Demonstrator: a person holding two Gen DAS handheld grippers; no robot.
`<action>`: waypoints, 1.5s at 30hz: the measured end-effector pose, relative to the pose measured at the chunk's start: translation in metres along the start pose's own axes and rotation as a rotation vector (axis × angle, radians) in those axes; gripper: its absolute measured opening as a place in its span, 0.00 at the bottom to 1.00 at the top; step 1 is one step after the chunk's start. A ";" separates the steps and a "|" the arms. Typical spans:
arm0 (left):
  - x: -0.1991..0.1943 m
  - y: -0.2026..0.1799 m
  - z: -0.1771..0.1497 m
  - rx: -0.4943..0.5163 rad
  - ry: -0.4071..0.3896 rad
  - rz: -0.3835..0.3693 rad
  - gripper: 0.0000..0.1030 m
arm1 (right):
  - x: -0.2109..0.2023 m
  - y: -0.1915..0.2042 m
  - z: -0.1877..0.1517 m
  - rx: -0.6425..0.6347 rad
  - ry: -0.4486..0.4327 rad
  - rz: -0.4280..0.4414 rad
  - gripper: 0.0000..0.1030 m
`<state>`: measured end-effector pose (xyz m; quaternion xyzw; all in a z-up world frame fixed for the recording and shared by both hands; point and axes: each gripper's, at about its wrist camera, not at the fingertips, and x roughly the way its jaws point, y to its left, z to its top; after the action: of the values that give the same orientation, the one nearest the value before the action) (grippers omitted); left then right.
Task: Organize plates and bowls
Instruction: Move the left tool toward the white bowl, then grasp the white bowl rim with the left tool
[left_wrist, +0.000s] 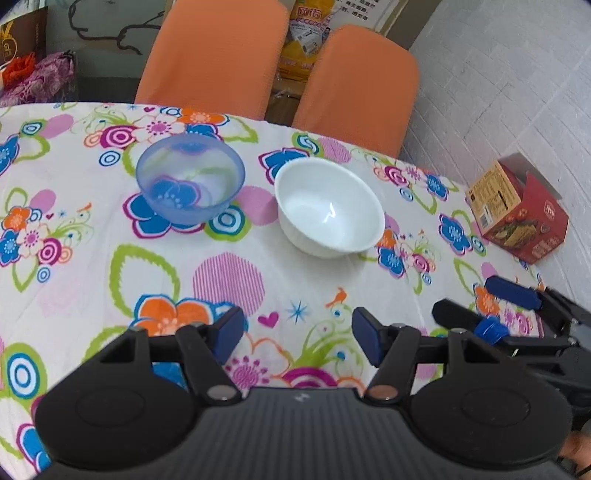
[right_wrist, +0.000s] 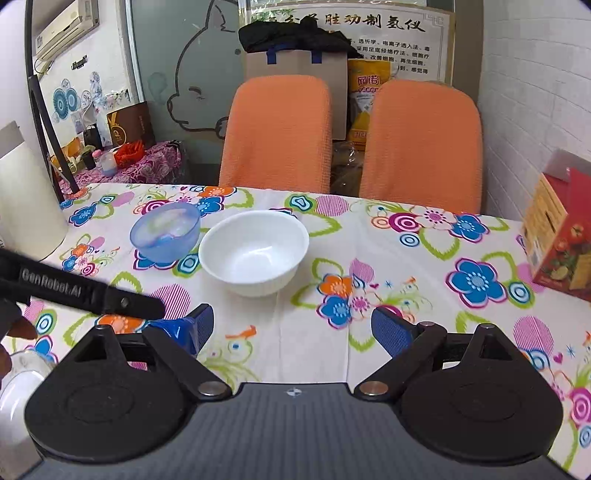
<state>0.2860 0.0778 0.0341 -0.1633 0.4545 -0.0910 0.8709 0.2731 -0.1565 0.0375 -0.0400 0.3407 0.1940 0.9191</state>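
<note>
1. Lettering "GenRobot.AI" runs white along my left gripper (right_wrist: 92, 291); its jaws are spread, holding nothing.
2. Right gripper (right_wrist: 291, 326) gapes empty too; blue ribbed pads.
3. White bowl (left_wrist: 328, 206), glossy and round, sits beside translucent blue bowl (left_wrist: 190, 177) on the floral-clothed counter (left_wrist: 92, 258).

Both views are evenly and brightly lit by soft indoor light, with only faint shadows under the bowls on the tablecloth (right_wrist: 314, 332). A small glare streak sits inside the white bowl (left_wrist: 330, 206), and weaker highlights show in the right wrist view. Fisheye distortion bends the table edge and darkens the frame corners. The left wrist view is slightly softer, with blurred far edges.
</note>
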 end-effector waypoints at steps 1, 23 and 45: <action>0.003 0.000 0.008 -0.027 -0.010 -0.005 0.62 | 0.006 -0.001 0.005 0.000 0.006 0.006 0.77; 0.109 0.011 0.074 -0.347 0.050 0.059 0.63 | 0.134 -0.007 0.037 -0.092 0.118 0.007 0.77; 0.086 -0.002 0.066 -0.183 0.088 0.004 0.13 | 0.092 0.025 0.032 -0.130 0.059 0.125 0.74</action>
<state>0.3889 0.0625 0.0049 -0.2370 0.4990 -0.0543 0.8318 0.3468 -0.0970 0.0050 -0.0836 0.3561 0.2714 0.8903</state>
